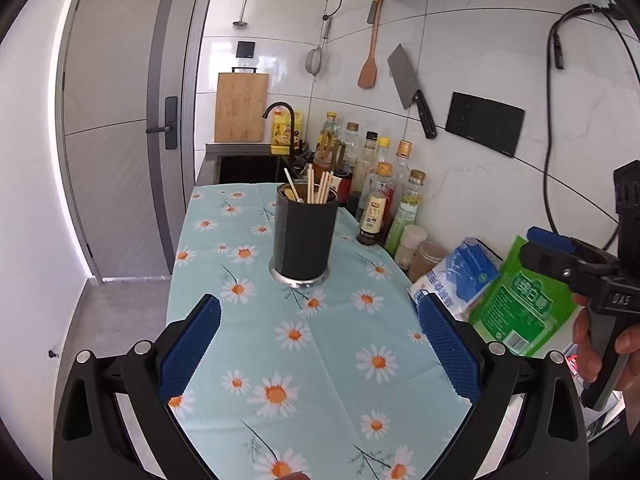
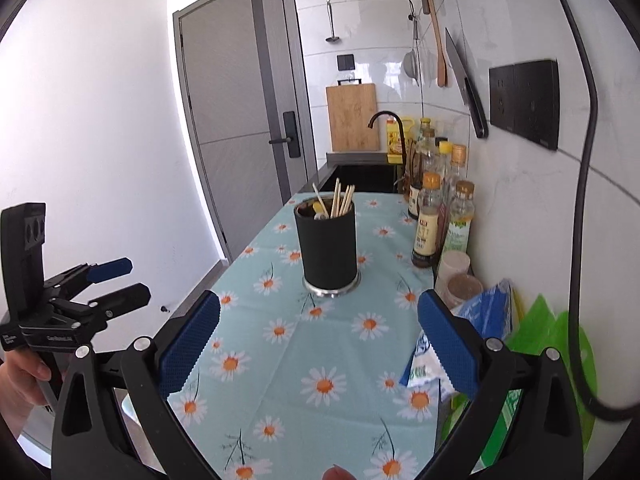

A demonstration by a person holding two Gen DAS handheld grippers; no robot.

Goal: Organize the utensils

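A black utensil holder [image 1: 303, 236] with a steel base stands upright on the daisy-print tablecloth [image 1: 280, 360]. Several wooden chopsticks [image 1: 322, 188] and a spoon stand inside it. It also shows in the right wrist view [image 2: 328, 246], with the chopsticks [image 2: 342, 200] in it. My left gripper [image 1: 318, 320] is open and empty, in front of the holder, above the cloth. My right gripper [image 2: 318, 320] is open and empty, also short of the holder. Each gripper shows in the other's view: the right one at the right edge [image 1: 548, 248], the left one at the left edge [image 2: 120, 280].
Sauce and oil bottles [image 1: 384, 184] line the tiled wall to the right of the holder. Two lidded jars [image 1: 420, 252] and blue and green bags [image 1: 512, 300] lie at the right. A sink with a black tap [image 1: 280, 116] is behind. A cleaver and a spatula hang on the wall.
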